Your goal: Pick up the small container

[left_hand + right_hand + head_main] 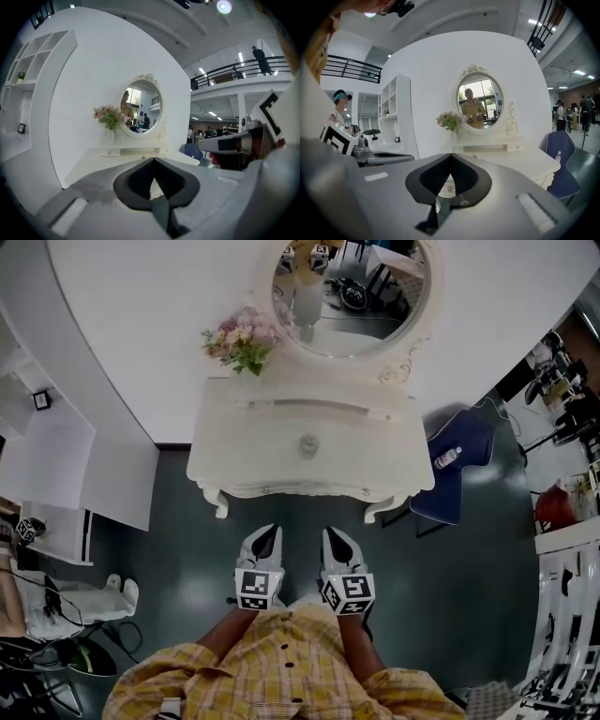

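Observation:
The small container (308,444) is a pale round pot on the middle of the white dressing table (244,465). It also shows as a tiny pot (141,157) in the left gripper view and as the same pot (476,156) in the right gripper view. My left gripper (273,531) and right gripper (329,532) are side by side over the dark floor, just short of the table's front edge. Both point at the table, well apart from the pot. The jaws of the left gripper (153,160) and of the right gripper (450,154) meet at the tips with nothing between them.
A vase of pink flowers (242,339) stands at the table's back left beside an oval mirror (349,292). A blue chair (452,474) with a bottle (448,457) on it is at the table's right. A white shelf unit (56,465) stands left.

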